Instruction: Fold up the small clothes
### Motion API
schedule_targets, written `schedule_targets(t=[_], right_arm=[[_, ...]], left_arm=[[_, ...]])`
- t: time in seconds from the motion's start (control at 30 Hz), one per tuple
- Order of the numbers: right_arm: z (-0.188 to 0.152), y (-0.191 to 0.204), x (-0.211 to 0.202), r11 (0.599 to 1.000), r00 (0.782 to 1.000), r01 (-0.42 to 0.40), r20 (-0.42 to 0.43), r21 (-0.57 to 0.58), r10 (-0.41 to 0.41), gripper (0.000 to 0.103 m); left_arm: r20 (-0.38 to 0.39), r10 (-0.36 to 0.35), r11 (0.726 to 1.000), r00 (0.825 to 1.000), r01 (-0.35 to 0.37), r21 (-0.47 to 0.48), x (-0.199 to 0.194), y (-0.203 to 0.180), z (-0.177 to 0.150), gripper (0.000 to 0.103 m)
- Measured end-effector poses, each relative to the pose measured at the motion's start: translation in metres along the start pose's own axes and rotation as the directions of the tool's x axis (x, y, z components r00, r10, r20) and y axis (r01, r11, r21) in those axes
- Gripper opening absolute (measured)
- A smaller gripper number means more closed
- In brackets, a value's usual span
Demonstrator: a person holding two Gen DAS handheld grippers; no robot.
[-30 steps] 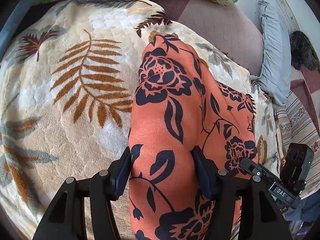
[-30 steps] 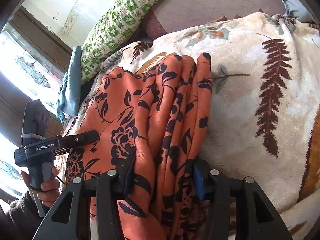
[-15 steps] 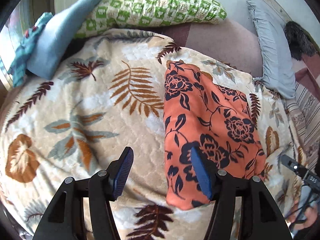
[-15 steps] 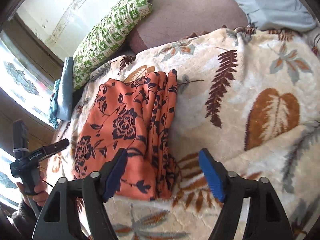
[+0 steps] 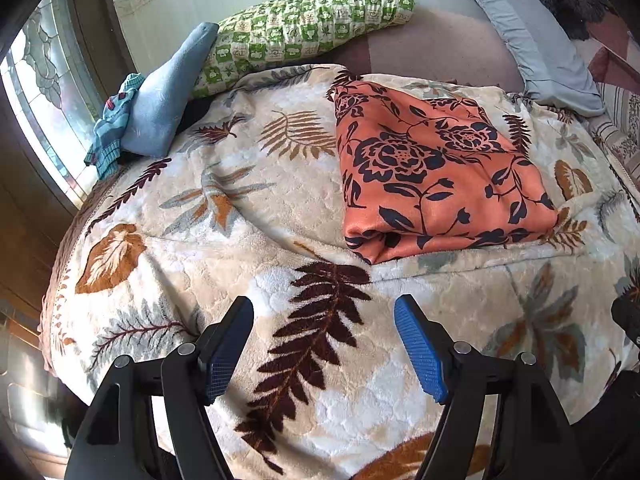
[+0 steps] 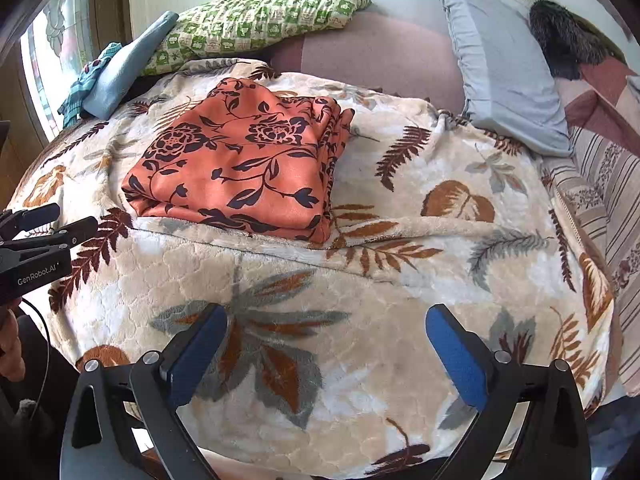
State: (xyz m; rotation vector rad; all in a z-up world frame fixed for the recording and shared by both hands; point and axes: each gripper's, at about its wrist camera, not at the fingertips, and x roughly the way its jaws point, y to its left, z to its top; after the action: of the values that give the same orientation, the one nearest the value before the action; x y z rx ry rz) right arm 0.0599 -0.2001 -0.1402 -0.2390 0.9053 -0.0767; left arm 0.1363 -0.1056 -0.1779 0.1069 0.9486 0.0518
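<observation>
The folded orange cloth (image 5: pixel 436 184) is laid near the blanket's (image 5: pixel 240 208) far edge. The left gripper (image 5: pixel 324 344) and right gripper (image 6: pixel 326 354) have just been opened wide; nothing is held.

One folded orange garment (image 6: pixel 236 168) and one leaf-print blanket (image 6: pixel 360 288) are counted. Two pillows, green-checked (image 6: pixel 256 20) and grey (image 6: pixel 504 68), are seen

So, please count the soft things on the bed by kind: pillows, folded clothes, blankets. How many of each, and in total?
Pillows: 3 (green checked pillow, blue pillow, grey pillow)
Folded clothes: 1 (orange floral garment)
Blankets: 1 (leaf-print blanket)
Total: 5
</observation>
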Motion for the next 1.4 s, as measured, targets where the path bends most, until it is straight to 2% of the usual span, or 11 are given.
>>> schedule_targets(t=[0.1, 0.23, 0.3, 0.4, 0.53, 0.7, 1.1, 1.4], right_arm=[[-0.001, 0.002, -0.015, 0.998, 0.997, -0.058, 0.051, 0.006, 0.057, 0.101], [0.003, 0.003, -0.02, 0.995, 0.993, -0.1, 0.064, 0.021, 0.098, 0.101], [0.003, 0.004, -0.02, 0.997, 0.995, -0.079, 0.062, 0.003, 0.079, 0.101], [0.002, 0.01, -0.02, 0.998, 0.998, -0.006, 0.068, -0.063, 0.01, 0.102], [0.002, 0.006, -0.019, 0.998, 0.997, -0.045, 0.054, -0.053, 0.048, 0.102], [0.0, -0.001, -0.016, 0.998, 0.998, -0.056, 0.035, -0.035, 0.057, 0.102], [-0.005, -0.016, -0.014, 0.998, 0.998, -0.057, 0.016, 0.019, 0.057, 0.102], [-0.006, -0.024, -0.013, 0.999, 1.0, -0.027, 0.012, 0.033, 0.027, 0.102]], left_arm=[[0.017, -0.018, 1.0, 1.0, 0.018, 0.006, -0.015, -0.005, -0.006, 0.073], [0.03, -0.038, 0.999, 0.999, 0.039, -0.016, -0.022, 0.001, -0.012, 0.073], [0.024, -0.042, 0.999, 0.999, 0.042, -0.018, -0.024, 0.003, -0.014, 0.073], [0.008, -0.061, 0.998, 0.998, 0.061, 0.004, -0.024, 0.002, -0.015, 0.073], [-0.009, -0.067, 0.997, 0.998, 0.067, 0.042, -0.024, -0.006, -0.016, 0.071], [-0.003, -0.083, 0.993, 0.997, 0.083, 0.082, -0.03, -0.012, -0.017, 0.071], [0.027, -0.114, 0.987, 0.993, 0.11, 0.113, -0.051, -0.022, -0.019, 0.071], [0.122, -0.14, 0.984, 0.983, 0.124, 0.127, -0.08, -0.03, -0.012, 0.071]])
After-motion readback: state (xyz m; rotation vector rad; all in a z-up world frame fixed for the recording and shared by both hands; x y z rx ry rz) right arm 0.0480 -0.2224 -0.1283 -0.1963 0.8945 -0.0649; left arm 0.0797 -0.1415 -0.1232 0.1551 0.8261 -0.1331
